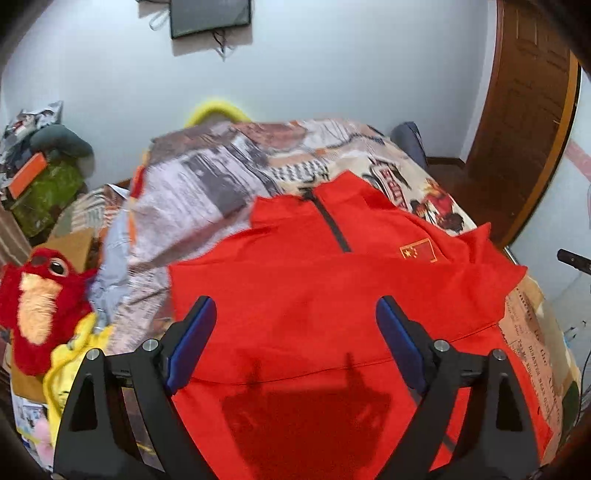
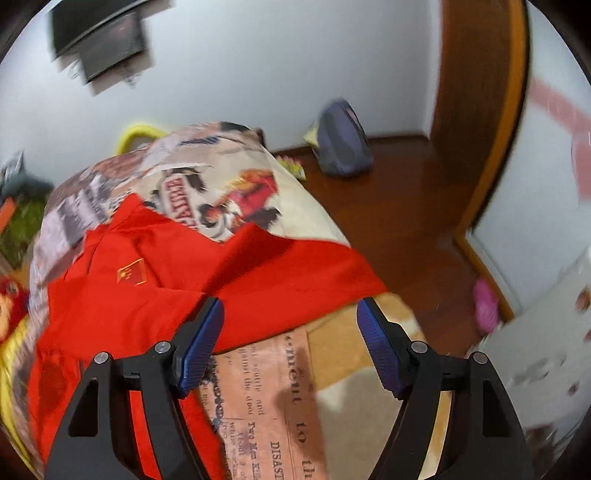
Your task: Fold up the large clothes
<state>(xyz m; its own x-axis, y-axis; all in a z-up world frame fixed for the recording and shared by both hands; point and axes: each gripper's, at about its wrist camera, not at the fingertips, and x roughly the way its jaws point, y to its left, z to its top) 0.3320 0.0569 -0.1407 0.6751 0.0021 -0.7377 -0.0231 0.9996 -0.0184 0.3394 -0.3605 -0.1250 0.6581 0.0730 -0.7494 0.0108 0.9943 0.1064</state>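
Nearest in the left wrist view, the left claw (image 1: 295,314) stands wide open above the red shirt (image 1: 314,295), its blue pads (image 1: 192,343) well apart and nothing between them; its shadow falls dark on the cloth just below. Likewise the right claw (image 2: 290,314) is open and empty, its blue pads (image 2: 201,347) clear of the cloth, hanging over the shirt's right edge and the printed bedspread (image 2: 266,398) beside it. The red shirt (image 2: 177,295) lies spread on the bed, front up, with a seam or fold line running across it near the left claw. Further up the shirt a small flag badge (image 1: 417,250) sits on the chest, and a short dark zip (image 1: 330,221) runs down from the collar, which points away from the cameras. One sleeve (image 2: 295,266) lies out flat toward the bed's right side. Beyond the collar the bedspread (image 1: 229,177) rises in a rumpled heap. To the left of the bed are a red plush toy (image 1: 37,302) and some yellow cloth (image 1: 70,365) below it. On the wooden floor (image 2: 399,206) to the right sits a grey-blue bag (image 2: 343,144), by a white wall (image 1: 332,66). A dark screen (image 1: 210,14) hangs high on that wall, and a brown door (image 1: 524,122) stands at the far right.
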